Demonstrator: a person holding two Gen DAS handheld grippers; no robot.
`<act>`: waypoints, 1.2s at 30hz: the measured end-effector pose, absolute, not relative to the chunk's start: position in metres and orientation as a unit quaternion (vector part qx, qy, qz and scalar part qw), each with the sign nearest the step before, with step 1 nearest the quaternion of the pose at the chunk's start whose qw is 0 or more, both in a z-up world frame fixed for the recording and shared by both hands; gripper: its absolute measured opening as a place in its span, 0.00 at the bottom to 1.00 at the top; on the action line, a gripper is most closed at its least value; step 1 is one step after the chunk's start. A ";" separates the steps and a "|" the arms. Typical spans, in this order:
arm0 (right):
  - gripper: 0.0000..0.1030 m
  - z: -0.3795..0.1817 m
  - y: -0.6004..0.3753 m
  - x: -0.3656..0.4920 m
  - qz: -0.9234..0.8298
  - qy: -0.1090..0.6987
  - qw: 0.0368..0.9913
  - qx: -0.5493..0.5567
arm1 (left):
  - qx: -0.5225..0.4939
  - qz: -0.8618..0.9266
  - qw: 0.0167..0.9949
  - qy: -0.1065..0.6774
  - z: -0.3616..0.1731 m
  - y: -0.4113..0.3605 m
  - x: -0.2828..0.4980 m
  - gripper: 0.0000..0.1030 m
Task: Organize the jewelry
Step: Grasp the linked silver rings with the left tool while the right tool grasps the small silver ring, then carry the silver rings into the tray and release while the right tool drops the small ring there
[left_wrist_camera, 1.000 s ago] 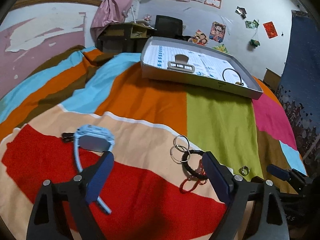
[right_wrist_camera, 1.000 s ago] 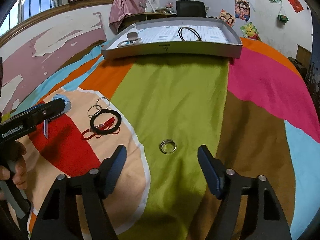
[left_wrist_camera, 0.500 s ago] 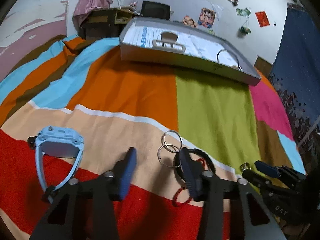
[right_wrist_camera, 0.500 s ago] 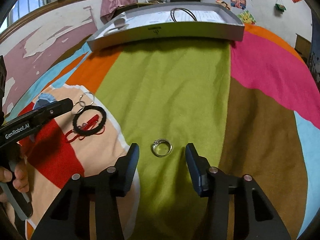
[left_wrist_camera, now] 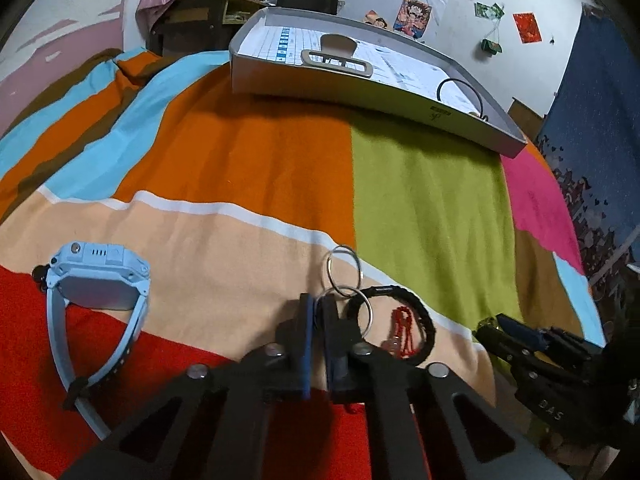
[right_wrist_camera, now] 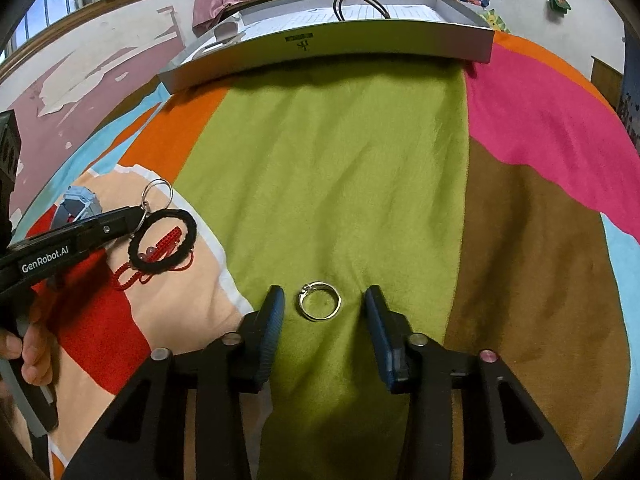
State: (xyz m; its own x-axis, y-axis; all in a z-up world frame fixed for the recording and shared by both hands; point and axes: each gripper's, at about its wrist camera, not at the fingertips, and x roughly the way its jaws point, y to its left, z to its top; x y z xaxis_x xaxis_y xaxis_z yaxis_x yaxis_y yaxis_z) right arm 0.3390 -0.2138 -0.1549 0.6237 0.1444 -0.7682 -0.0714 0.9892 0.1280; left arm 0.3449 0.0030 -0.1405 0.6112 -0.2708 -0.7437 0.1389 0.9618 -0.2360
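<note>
Two items lay in the shallow grey tray (left_wrist_camera: 372,92) at the far edge of the striped blanket (left_wrist_camera: 420,200): a beige hair claw clip (left_wrist_camera: 336,58) toward its left end and a black cord loop (left_wrist_camera: 460,94) toward its right end; in the right wrist view the tray (right_wrist_camera: 360,46) showed the same loop (right_wrist_camera: 360,6) and part of the clip (right_wrist_camera: 224,34)

The left gripper (left_wrist_camera: 316,312) had its jaws pressed together on the near ring of a pair of linked silver hoops (left_wrist_camera: 346,280), which lay on the peach patch toward the near edge of the blanket. Just right of the jaws, touching the hoops, lay a black braided bracelet (left_wrist_camera: 416,316) with a red beaded string (left_wrist_camera: 402,328) inside it. A light blue smartwatch (left_wrist_camera: 96,280) lay well to the left

The right gripper (right_wrist_camera: 324,312) stood with its jaws spread, low over the green stripe, and a small silver ring (right_wrist_camera: 320,301) lay flat on the blanket (right_wrist_camera: 340,160) between the two fingers, touching neither. From this side the left gripper (right_wrist_camera: 140,216) pinched the hoops (right_wrist_camera: 156,196) beside the bracelet (right_wrist_camera: 164,240)
</note>
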 end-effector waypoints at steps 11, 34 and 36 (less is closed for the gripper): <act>0.19 -0.141 -0.210 0.335 0.082 0.404 0.909 0.062 | -0.126 -0.146 0.882 0.429 -0.120 -0.005 0.324 0.04; 0.11 -0.140 -0.216 0.310 0.103 0.433 0.894 0.052 | -0.123 -0.150 0.877 0.439 -0.113 -0.015 0.302 0.04; 0.11 -0.141 -0.217 0.312 0.101 0.434 0.894 0.053 | -0.121 -0.151 0.877 0.439 -0.113 -0.015 0.302 0.04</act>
